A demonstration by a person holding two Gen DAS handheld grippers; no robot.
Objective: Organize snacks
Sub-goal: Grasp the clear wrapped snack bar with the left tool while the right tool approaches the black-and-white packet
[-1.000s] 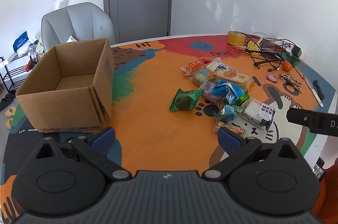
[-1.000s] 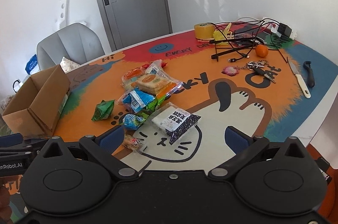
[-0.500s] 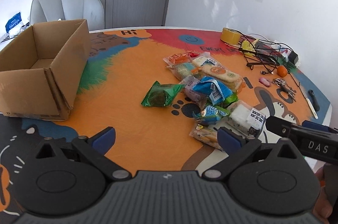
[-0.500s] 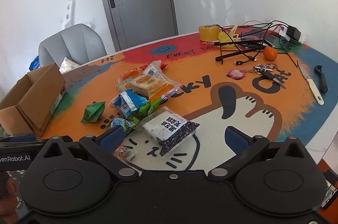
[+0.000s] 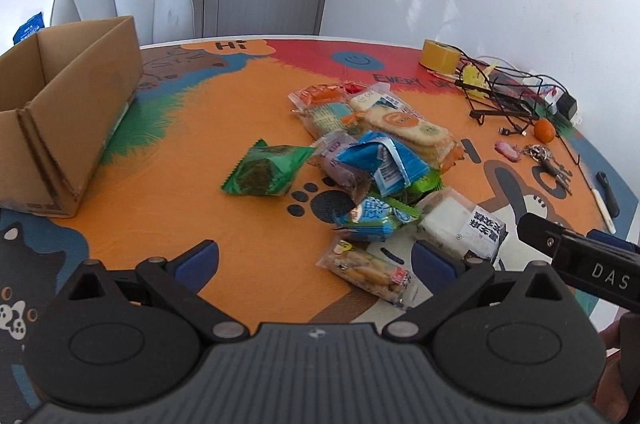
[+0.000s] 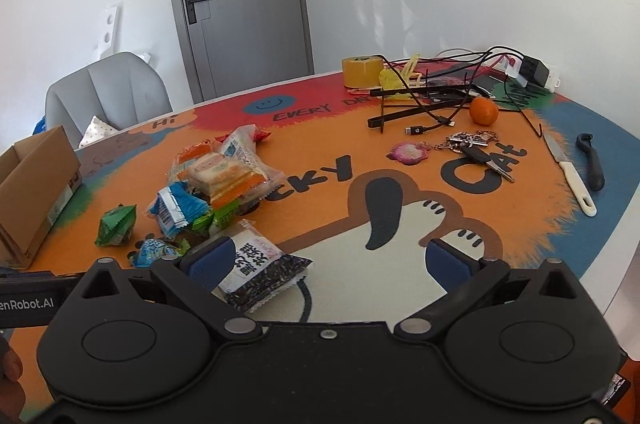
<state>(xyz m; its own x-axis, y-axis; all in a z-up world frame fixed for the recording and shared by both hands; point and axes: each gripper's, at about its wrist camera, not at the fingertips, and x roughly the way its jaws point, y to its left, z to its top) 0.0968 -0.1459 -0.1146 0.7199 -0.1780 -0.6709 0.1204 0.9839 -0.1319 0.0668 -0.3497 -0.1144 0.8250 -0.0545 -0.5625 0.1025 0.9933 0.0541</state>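
A heap of snack packets [image 5: 372, 152] [image 6: 216, 184] lies mid-table on the cartoon mat. A green packet [image 5: 266, 170] [image 6: 117, 226] sits apart on its left. A clear packet of small biscuits [image 5: 370, 270] lies nearest my left gripper [image 5: 316, 260], which is open and empty just above the mat. A black-and-white packet [image 5: 464, 228] [image 6: 260, 264] lies by the left finger of my right gripper [image 6: 328, 260], also open and empty. An open cardboard box [image 5: 64, 112] [image 6: 34, 192] stands at the left.
At the far right lie a tape roll [image 6: 360, 72], tangled cables [image 6: 440, 96], an orange [image 6: 483, 111], keys [image 6: 476, 148], a white-handled knife [image 6: 570, 172] and a black peeler [image 6: 592, 164]. A grey chair [image 5: 124, 0] stands behind the table. The table edge [image 6: 616, 288] curves near right.
Both grippers have come closer to the snack heap and lower over the table. The left view has swung right, away from the box. Both stay open.
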